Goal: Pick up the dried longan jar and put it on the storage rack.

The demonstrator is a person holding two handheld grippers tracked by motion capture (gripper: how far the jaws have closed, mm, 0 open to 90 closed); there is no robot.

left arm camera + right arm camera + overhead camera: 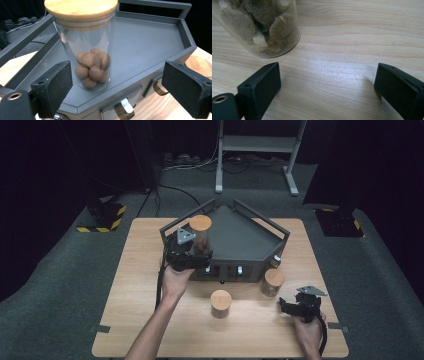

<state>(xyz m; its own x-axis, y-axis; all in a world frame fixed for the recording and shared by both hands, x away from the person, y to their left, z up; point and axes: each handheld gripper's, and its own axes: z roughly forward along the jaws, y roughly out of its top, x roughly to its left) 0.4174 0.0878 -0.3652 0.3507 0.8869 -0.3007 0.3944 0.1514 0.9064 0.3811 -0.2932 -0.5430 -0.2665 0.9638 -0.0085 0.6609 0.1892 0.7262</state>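
Now my left gripper stands wide, clear of the jar of brown nuts set upright on the grey tray; placing looks done, so next I back off; my right gripper waits wide near the tray.

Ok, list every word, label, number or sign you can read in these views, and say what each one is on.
No readable text in any view.
The jar on the grey tray has a plain bamboo lid and bare glass.
The two jars on the table carry no labels.
The yellow-black stripes on the floor stand are only a hazard pattern, without words.
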